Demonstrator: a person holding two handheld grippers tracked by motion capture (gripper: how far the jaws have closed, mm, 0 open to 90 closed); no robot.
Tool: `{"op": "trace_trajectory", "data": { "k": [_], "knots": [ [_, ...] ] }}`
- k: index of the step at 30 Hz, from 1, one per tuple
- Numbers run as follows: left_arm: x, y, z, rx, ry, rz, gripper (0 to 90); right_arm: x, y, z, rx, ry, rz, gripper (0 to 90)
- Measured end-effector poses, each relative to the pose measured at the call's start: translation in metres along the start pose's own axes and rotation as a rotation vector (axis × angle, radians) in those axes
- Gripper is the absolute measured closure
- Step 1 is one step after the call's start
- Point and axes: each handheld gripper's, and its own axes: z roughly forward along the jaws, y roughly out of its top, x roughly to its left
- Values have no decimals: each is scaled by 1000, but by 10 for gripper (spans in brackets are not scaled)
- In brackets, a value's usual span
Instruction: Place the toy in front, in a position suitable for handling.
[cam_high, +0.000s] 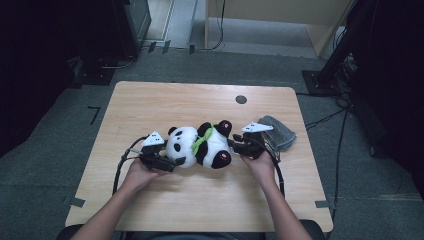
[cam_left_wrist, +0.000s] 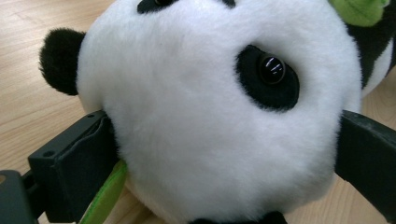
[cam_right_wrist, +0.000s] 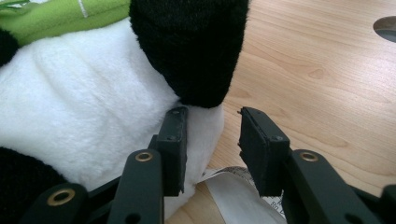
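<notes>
On the counter (cam_high: 150, 100), near its middle, a plush panda (cam_high: 200, 145) lies on its side, head toward the person's left and feet toward the grey cloth (cam_high: 280, 131) on the right. Both hands sit at the panda's two ends, so the step in hand looks like getting a two-sided hold on the toy to lift or turn it.

The left tool (cam_high: 172, 159) is at the panda's head. In the left gripper view its jaws stand spread as wide as they go, one on each side of the white head, the fur bulging against them; whether they truly press on it is hard to say, so I read them as apart around the head.

The right tool (cam_high: 235, 145) is at the panda's rump. In the right gripper view its jaws are partly apart: one lies against the white fur under a black leg (cam_right_wrist: 191, 46), the other stands clear over the wood, above a white label (cam_right_wrist: 238, 196).

Next, probably, both tools need to close on the plush before any lift.
</notes>
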Motion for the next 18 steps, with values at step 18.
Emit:
{"op": "trace_trajectory", "data": {
  "k": [18],
  "knots": [
    [-4,-1,-10,13,37,13,268,-42,17,-24,-11,-106,19,411]
  ]
}}
